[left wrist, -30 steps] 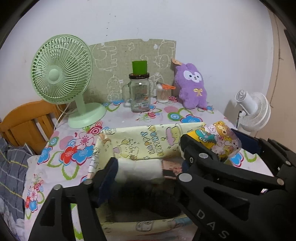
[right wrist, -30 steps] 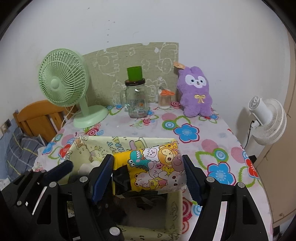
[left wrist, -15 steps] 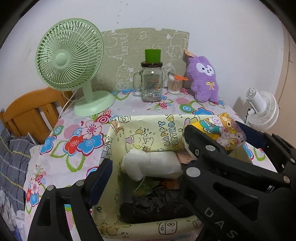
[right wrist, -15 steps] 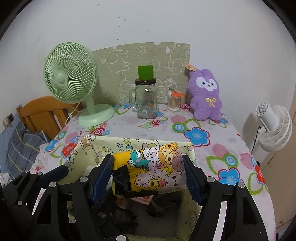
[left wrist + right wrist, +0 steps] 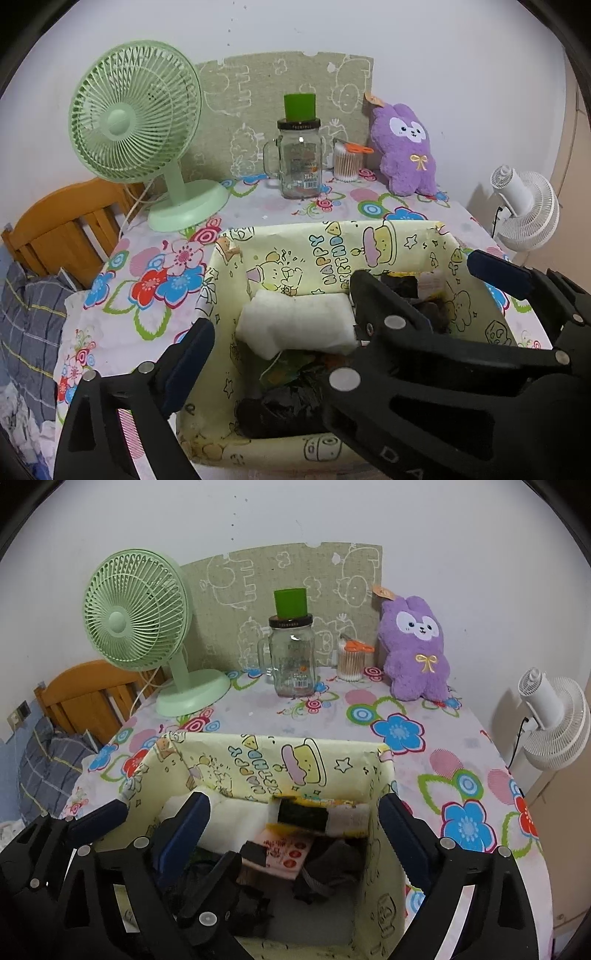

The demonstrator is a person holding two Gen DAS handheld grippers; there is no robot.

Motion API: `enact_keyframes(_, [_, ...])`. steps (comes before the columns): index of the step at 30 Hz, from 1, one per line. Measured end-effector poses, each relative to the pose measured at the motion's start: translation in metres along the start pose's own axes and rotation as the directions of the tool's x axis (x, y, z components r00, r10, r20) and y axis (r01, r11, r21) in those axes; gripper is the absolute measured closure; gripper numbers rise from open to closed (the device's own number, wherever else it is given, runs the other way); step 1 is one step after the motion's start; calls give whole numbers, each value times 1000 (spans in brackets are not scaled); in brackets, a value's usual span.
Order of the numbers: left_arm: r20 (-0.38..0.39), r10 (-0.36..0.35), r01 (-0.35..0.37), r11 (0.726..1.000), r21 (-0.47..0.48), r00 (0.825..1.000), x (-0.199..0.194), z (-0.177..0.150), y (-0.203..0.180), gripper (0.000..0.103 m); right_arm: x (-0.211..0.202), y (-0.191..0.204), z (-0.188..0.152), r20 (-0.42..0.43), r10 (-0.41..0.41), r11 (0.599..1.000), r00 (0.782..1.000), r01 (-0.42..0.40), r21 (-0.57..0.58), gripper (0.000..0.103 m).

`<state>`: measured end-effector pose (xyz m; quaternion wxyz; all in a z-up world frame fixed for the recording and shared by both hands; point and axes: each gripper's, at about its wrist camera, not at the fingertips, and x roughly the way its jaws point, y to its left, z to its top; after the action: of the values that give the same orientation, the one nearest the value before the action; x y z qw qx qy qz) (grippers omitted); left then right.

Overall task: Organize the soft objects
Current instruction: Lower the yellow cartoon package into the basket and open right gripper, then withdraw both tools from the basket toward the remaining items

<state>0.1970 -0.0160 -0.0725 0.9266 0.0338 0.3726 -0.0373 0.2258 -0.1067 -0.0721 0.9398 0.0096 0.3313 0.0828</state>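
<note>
A pale yellow cartoon-print fabric box [image 5: 332,243] [image 5: 207,753] stands on the flowered tablecloth. My left gripper [image 5: 284,310] hovers over it, jaws opening; a white soft roll [image 5: 299,325] lies loose in the box between and below its fingers, touching neither pad. My right gripper [image 5: 295,812] is over the box's right half, jaws opening. A blurred cartoon-print roll [image 5: 303,814] lies in the box between and below its pads, touching neither. Dark fabric [image 5: 280,410] fills the box's bottom. A purple plush [image 5: 415,646] sits at the table's back.
At the back stand a green desk fan [image 5: 136,118], a glass jar with a green lid [image 5: 300,162] and a cotton swab holder [image 5: 346,162]. A white fan [image 5: 554,716] is off the table's right edge. A wooden chair [image 5: 62,225] and plaid bedding [image 5: 26,325] are left.
Both grippers have opened wide. The white roll left the left pads and rests in the box. The cartoon-print roll dropped out of the right pads into the box.
</note>
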Motion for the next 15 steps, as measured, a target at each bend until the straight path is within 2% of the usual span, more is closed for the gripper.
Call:
enact_keyframes(8, [14, -12, 12, 1000, -7, 1000, -11, -2, -6, 5, -20, -7, -4, 19, -18, 1000, 1000, 17, 12, 8])
enact_keyframes(15, [65, -12, 14, 1000, -27, 998, -30, -5, -11, 5, -40, -11, -7, 46, -18, 1000, 999, 17, 25, 8])
